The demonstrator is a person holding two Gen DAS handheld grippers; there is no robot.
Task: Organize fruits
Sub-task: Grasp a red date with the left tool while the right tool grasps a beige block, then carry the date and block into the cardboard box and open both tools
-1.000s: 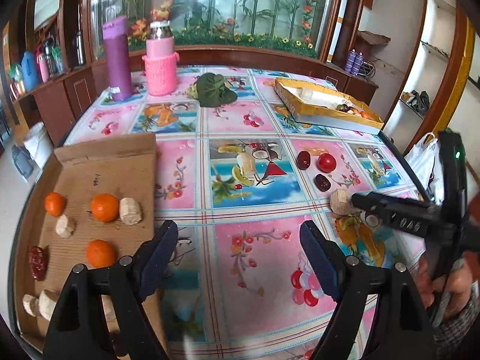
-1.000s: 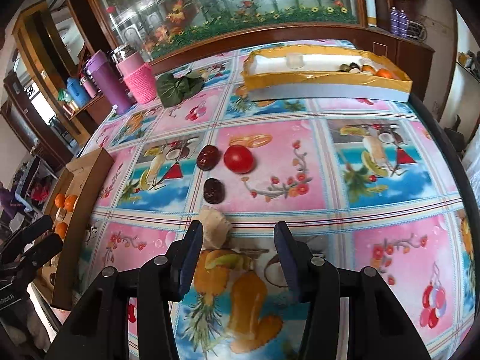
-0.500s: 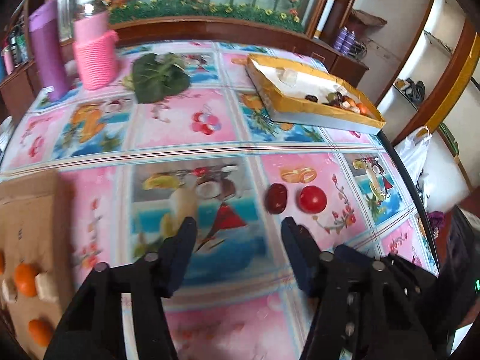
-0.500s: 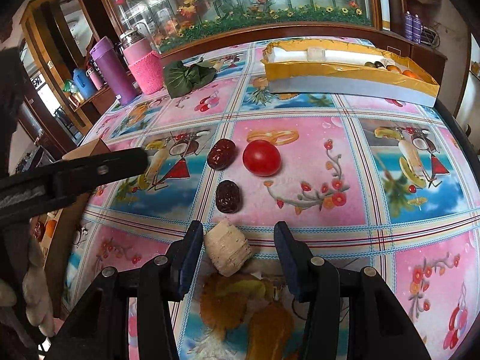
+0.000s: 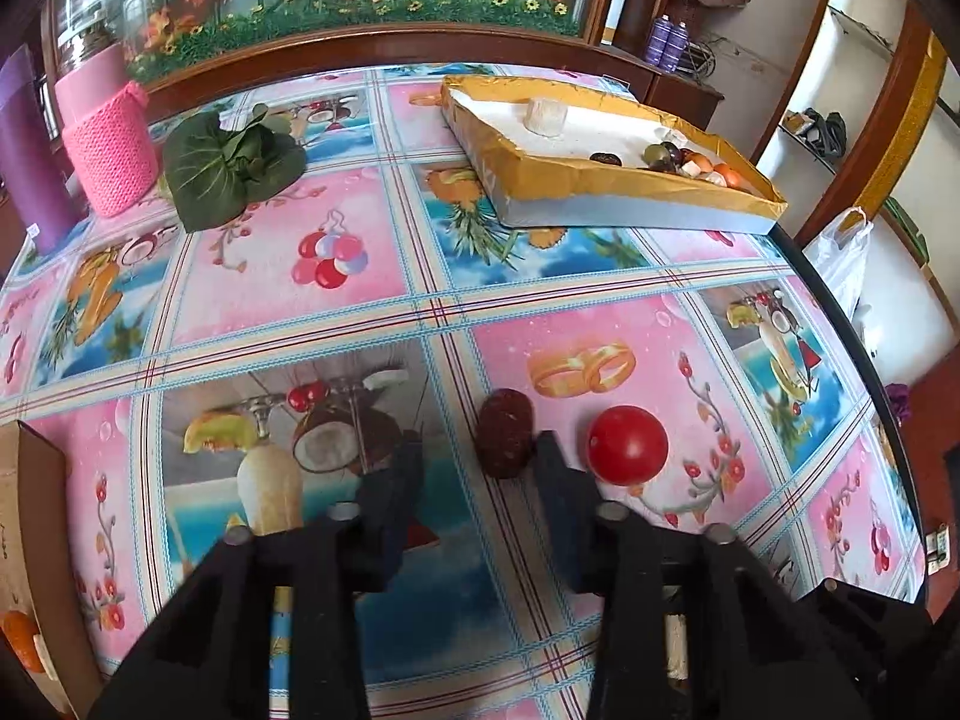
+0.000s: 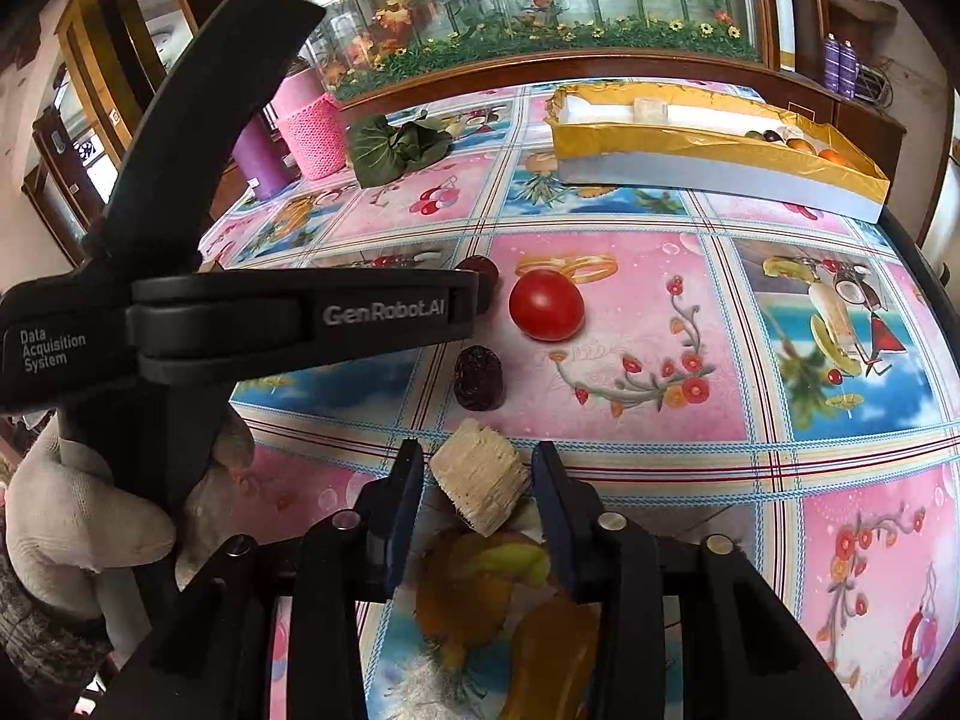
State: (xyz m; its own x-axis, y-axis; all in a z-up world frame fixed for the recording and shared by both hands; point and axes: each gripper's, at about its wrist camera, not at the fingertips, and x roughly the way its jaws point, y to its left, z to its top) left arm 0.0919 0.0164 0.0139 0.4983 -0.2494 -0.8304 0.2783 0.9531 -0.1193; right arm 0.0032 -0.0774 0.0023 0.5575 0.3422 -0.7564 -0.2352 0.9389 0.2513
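- The right gripper (image 6: 472, 483) is held low over the tabletop (image 6: 750, 420), its jaws closing around a pale cut chunk of fruit (image 6: 478, 476); narrow gaps are seen on both sides, so the chunk is judged bracketed but not yet pinched.
- That chunk lies at the near edge of a pink square, just in front of a dark date (image 6: 478, 377).
- The left gripper (image 5: 474, 474) is pointed down near a second date (image 5: 505, 432), which lies just ahead of the fingertips beside a red tomato (image 5: 627, 445); the jaws are nearly closed and nothing is seen between them.
- The yellow tray (image 5: 630, 183) at the far side, already holding assorted fruit, is judged the likely destination, which explains why loose pieces are being collected from the middle.
- Compared with a second ago, the left gripper has been swung away from the cardboard sheet (image 5: 30, 540) of oranges toward the date and tomato, and its jaws have been narrowed greatly.
- The right gripper has barely been moved, only narrowed around the chunk.
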